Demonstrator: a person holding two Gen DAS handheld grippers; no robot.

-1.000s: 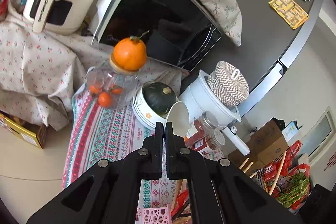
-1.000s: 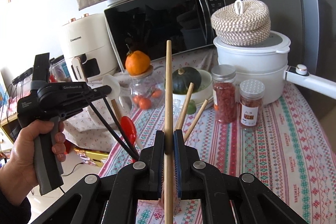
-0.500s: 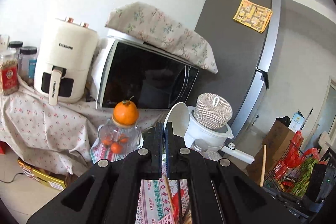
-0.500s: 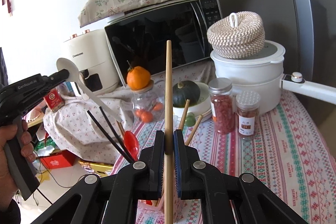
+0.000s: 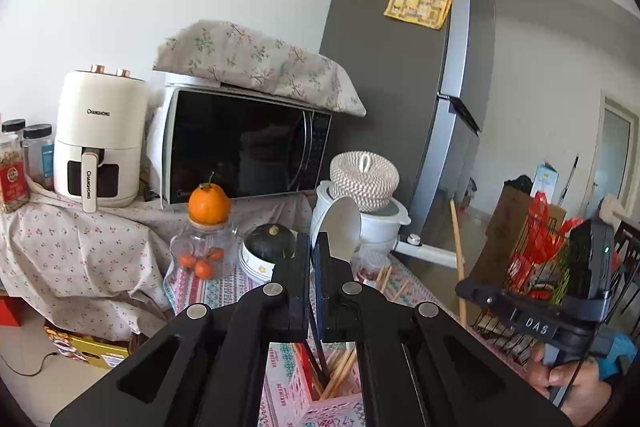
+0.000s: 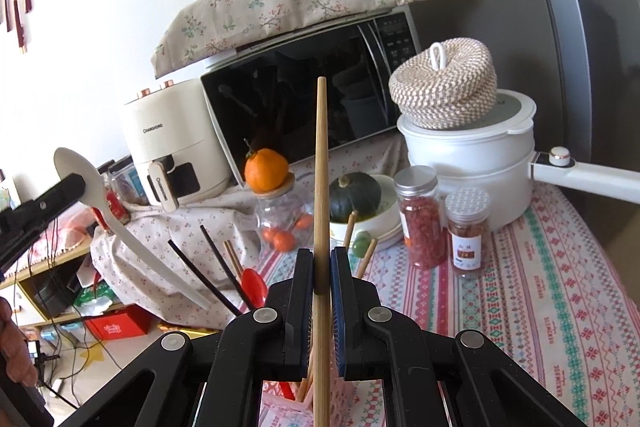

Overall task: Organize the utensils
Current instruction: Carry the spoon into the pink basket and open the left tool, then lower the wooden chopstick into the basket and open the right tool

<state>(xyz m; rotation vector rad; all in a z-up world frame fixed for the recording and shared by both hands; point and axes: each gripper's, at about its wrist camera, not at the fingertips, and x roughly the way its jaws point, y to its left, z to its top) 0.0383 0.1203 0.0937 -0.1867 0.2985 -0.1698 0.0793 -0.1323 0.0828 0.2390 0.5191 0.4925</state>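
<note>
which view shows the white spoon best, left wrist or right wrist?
Right wrist. There the whole white spoon shows from the side, bowl to handle tip, pinched near its bowl by the left gripper. The left wrist view shows only the bowl poking above the shut fingers; the handle is hidden behind the gripper.

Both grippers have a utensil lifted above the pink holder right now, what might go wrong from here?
1. The left gripper pinches the white spoon near its bowl, so the long handle hangs free and might swing or slip.
2. The right gripper clamps one wooden chopstick on a narrow round shaft; it may twist between the pads.
3. The pink holder already bristles with chopsticks and a red spoon, so a lowered utensil may snag or tip it.
</note>
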